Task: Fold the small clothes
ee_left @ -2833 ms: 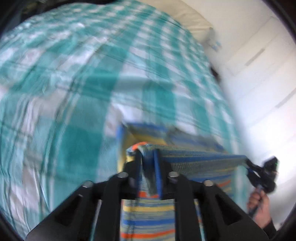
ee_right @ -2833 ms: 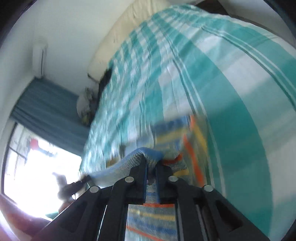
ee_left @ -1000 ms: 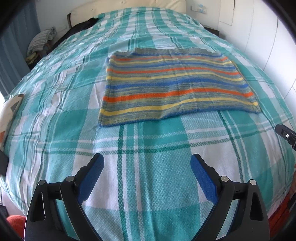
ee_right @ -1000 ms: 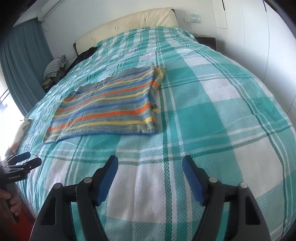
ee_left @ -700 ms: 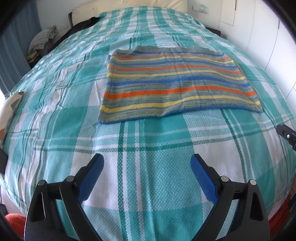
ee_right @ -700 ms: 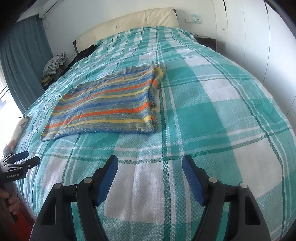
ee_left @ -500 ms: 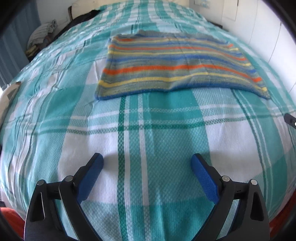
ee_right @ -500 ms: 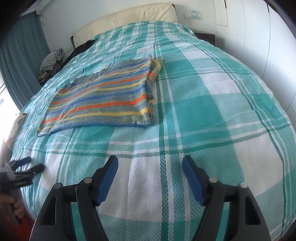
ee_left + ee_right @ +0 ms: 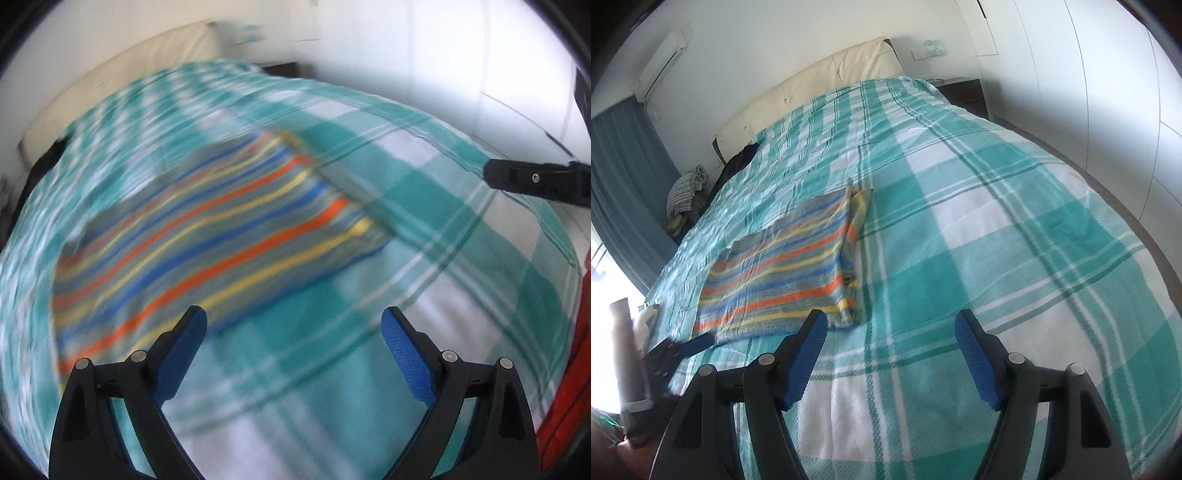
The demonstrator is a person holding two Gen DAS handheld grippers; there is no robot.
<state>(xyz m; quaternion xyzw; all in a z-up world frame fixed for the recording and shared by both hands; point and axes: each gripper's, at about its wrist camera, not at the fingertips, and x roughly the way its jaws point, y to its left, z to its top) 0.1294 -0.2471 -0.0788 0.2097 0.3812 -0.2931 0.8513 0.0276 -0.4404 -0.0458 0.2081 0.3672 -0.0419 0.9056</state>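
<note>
At the far left a curtain hangs beside a clothes heap, with the headboard beyond. The left tool, pads apart and empty, hovers near the cloth, folded flat on the bed. The right tool, also apart and empty, hangs by the cloth's near right corner; wardrobe doors stand right.

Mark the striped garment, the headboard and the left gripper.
striped garment [image 9: 783,273], right wrist view, middle of its top layer
headboard [image 9: 827,74], right wrist view, cream padded face
left gripper [image 9: 293,350], left wrist view, midway between its open fingertips
</note>
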